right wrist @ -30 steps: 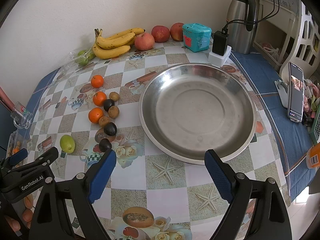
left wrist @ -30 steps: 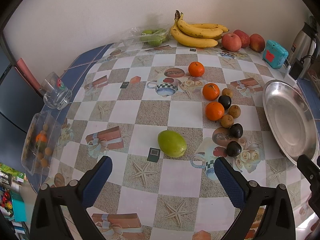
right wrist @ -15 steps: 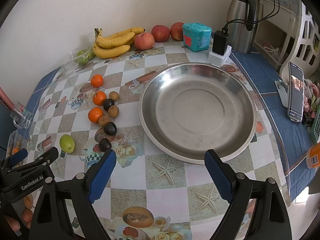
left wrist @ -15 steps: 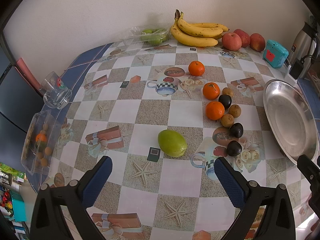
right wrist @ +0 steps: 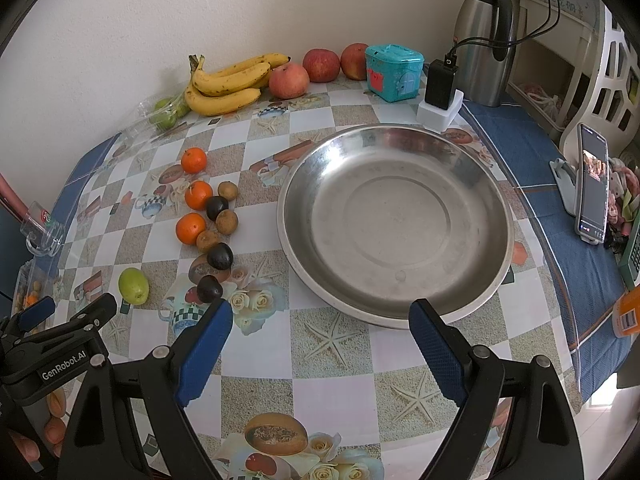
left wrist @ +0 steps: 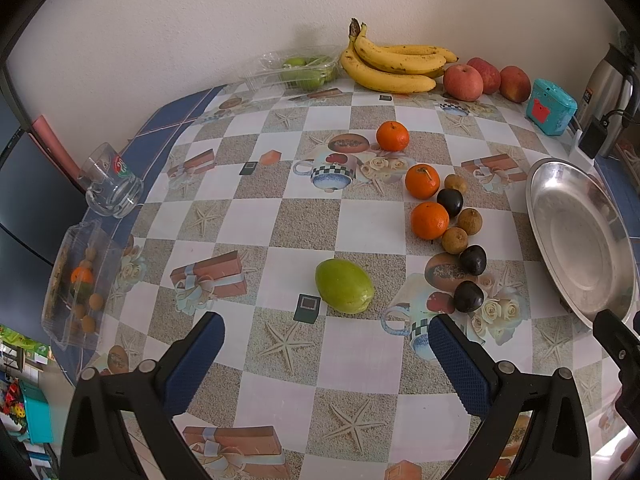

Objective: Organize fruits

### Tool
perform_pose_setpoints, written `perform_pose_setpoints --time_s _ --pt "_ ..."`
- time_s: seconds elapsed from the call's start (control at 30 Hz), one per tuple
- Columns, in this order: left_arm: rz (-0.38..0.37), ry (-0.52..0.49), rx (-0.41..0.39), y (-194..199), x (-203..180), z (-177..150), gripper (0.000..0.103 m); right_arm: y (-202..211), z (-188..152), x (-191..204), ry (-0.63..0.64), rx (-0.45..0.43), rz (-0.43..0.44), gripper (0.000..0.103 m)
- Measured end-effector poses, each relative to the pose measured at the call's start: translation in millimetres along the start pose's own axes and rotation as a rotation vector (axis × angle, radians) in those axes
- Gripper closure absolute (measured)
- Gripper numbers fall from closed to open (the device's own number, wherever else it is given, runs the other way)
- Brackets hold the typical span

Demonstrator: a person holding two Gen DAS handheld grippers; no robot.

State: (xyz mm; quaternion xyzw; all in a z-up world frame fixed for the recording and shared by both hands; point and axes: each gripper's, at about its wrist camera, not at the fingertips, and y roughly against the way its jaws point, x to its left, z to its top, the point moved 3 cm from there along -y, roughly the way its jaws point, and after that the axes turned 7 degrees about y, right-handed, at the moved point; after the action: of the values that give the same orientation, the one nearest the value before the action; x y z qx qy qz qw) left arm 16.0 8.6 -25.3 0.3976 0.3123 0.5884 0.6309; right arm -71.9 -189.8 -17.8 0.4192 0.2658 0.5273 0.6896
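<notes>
- Left wrist view: the left claw (left wrist: pixel 326 354) hangs spread over the tabletop (left wrist: pixel 280 216), pinching nothing.
- A green fruit (left wrist: pixel 344 286) lies just beyond its fingers.
- Three oranges (left wrist: pixel 429 220) and small brown and dark fruits (left wrist: pixel 472 259) form a line to the right, near the metal dish (left wrist: pixel 580 236).
- Bananas (left wrist: pixel 394 66) and apples (left wrist: pixel 463 82) sit by the wall.
- Right wrist view: the right claw (right wrist: pixel 320 342) is spread wide and empty, at the near rim of the bare metal dish (right wrist: pixel 394 224).
- The fruit line (right wrist: pixel 208 232) lies left of the dish.
</notes>
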Motion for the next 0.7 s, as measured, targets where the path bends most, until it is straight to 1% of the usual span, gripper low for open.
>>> perform_pose_setpoints --time_s 0.7 --pt "-0.013 -0.012 -0.004 1.1 -4.8 -3.3 0.0 -1.5 0.1 0.5 0.005 0.005 -0.003 0.013"
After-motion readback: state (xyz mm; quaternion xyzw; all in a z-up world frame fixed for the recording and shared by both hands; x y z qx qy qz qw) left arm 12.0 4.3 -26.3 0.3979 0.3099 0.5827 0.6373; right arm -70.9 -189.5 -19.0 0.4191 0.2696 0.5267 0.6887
